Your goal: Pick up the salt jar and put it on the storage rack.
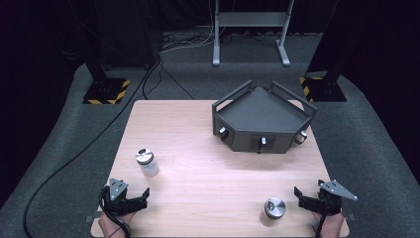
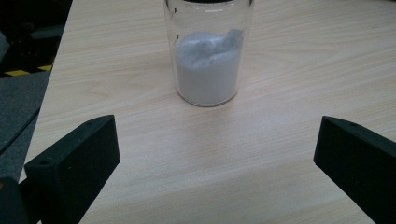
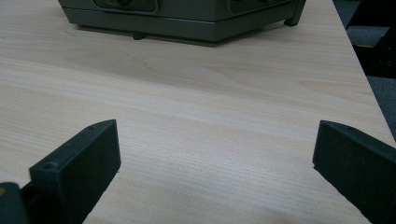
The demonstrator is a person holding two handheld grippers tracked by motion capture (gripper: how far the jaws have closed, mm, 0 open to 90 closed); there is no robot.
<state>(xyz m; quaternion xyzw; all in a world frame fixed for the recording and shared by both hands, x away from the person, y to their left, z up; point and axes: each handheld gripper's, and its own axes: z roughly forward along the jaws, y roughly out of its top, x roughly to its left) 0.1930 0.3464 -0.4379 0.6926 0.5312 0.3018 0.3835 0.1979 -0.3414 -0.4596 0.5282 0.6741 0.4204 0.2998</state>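
Black tongs, grey plates, trailing black cables.

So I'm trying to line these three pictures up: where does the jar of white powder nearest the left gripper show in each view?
High view: the jar of white powder stands left of centre on the table, just ahead of the left gripper.
Left gripper view: top centre, upright, ahead of the open fingers.
Right gripper view: not in it.
Shared landmark: the dark grey tray, also at the top of the right gripper view.
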